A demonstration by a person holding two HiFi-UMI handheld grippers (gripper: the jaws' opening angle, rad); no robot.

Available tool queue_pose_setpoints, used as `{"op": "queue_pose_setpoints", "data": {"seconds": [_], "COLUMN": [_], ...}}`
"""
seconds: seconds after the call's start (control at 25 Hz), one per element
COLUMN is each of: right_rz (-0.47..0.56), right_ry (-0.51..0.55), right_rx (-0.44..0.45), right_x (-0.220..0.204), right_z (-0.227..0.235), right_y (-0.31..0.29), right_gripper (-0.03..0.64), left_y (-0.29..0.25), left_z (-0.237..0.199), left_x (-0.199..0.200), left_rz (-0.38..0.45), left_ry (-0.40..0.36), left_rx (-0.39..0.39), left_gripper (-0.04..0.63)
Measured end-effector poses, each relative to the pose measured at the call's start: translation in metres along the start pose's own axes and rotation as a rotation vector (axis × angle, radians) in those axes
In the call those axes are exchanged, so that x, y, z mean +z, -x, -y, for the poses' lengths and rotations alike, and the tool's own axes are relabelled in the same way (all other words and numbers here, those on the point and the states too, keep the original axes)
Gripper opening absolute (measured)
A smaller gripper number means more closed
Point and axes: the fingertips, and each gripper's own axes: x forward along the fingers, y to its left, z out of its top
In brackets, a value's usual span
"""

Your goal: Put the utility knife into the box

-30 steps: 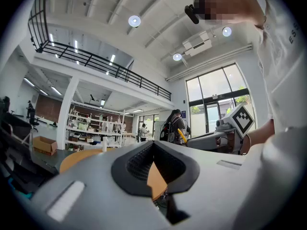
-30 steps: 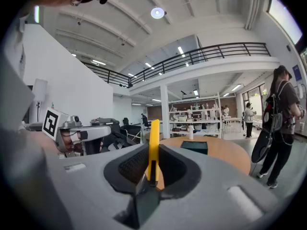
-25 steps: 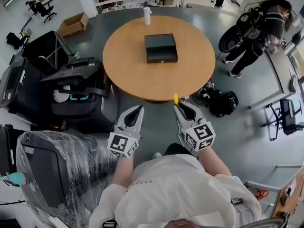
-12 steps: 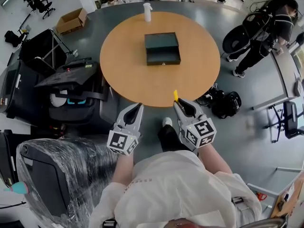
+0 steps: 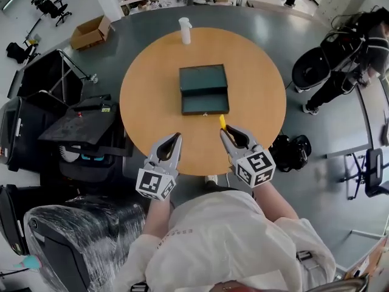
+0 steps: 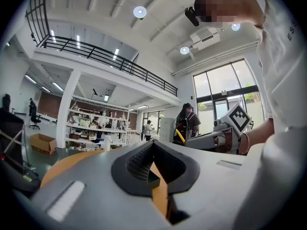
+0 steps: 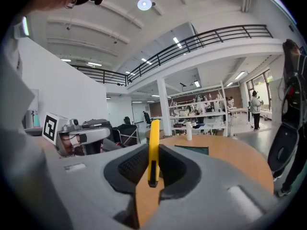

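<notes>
Where the right gripper [image 5: 226, 131] clamps, the utility knife [image 7: 153, 143] is slim.

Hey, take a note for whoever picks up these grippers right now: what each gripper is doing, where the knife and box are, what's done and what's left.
Left gripper: shut, empty, over the near part of the round table.
Right gripper: shut on the yellow utility knife, which stands upright between its jaws.
Box: dark green, mid-table, beyond both grippers, untouched; whether it's open I can't tell.
Done: knife picked up.
Left: carry it to the box, put it inside, let go.
</notes>
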Motion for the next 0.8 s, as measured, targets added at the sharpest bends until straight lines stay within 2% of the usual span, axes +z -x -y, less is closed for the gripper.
{"op": "queue_pose_setpoints", "data": {"seconds": [0.32, 0.56, 0.8], "right_rz": [-0.038, -0.178, -0.285], "right_ry": [-0.005, -0.025, -0.024], "right_rx": [0.031, 0.036, 0.013], "right_x": [0.012, -0.022, -0.045], "right_z": [0.049, 0.057, 0.074], "right_y": [-0.050, -0.085, -0.133], "right_gripper": [0.054, 0.054, 0.054], "left_y": [-0.059, -0.079, -0.105], "left_z": [-0.029, -0.045, -0.087], "left_x": [-0.001, -0.025, -0.045], "left_rz": [-0.013, -0.044, -0.098], "left_ry": [0.007, 0.049, 0.107], "left_rx": [0.020, -0.013, -0.035], "left_gripper": [0.016, 0.017, 0.016]}}
